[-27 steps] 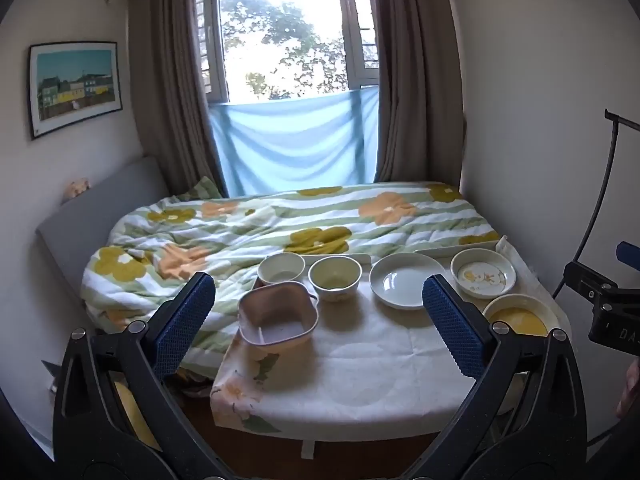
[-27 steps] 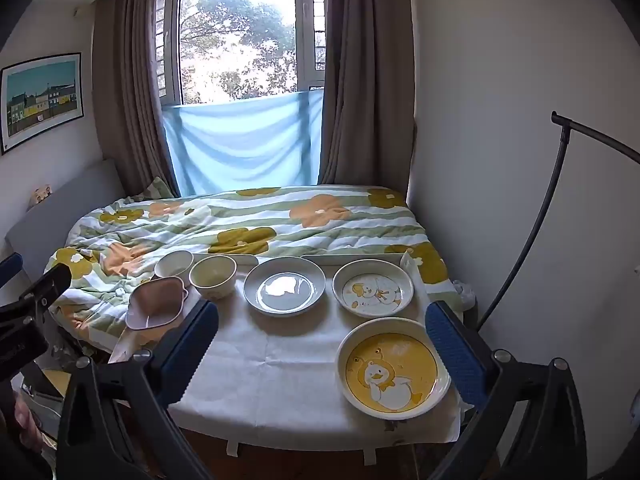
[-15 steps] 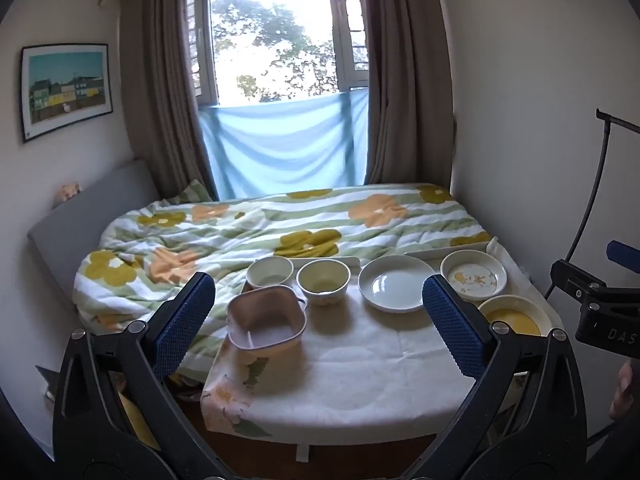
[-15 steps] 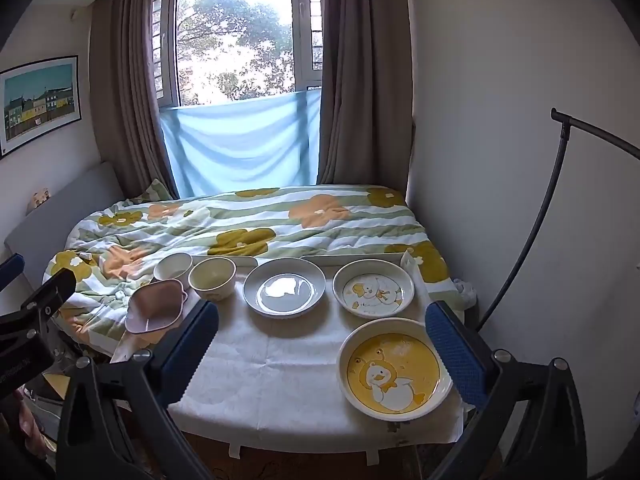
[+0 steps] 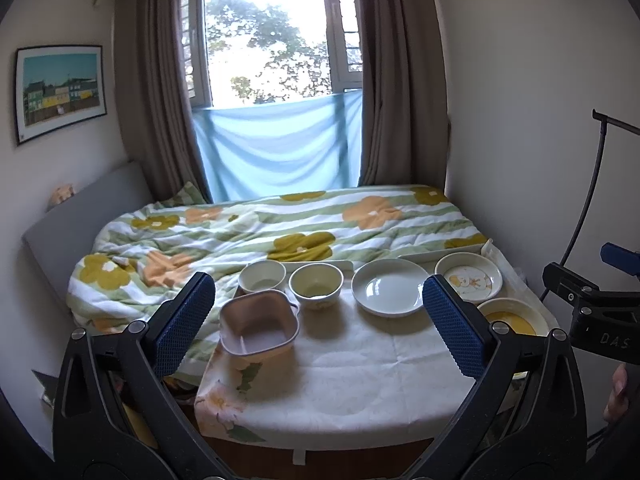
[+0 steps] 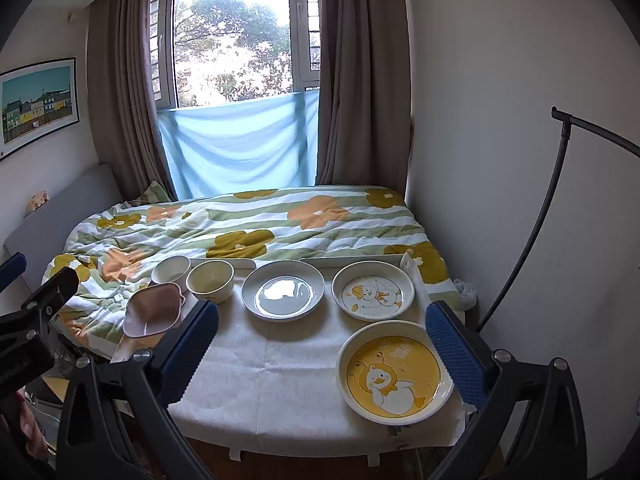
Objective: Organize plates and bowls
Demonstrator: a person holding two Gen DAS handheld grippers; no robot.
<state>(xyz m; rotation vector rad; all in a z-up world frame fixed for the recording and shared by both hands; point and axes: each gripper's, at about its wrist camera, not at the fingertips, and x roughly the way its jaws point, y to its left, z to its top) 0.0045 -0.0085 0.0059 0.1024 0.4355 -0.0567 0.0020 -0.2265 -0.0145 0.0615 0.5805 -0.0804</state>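
Both claws, left gripper [image 5: 316, 320] and right gripper [image 6: 320, 340], gape wide, empty. Approach step; next, judged: right closes on yellow duck-print ceramic plate [image 6: 394, 374] at 4 o'clock.

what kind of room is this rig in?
Most likely a bedroom at home: a bed with a flowered quilt fills the room, with a curtained window behind it. The dishes sit on a small cloth-covered table at the bed's foot.

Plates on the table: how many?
3. Plain white plate mid-table, small duck plate to its right, big yellow duck plate nearest the camera at right. None stacked or hidden, as far as visible.
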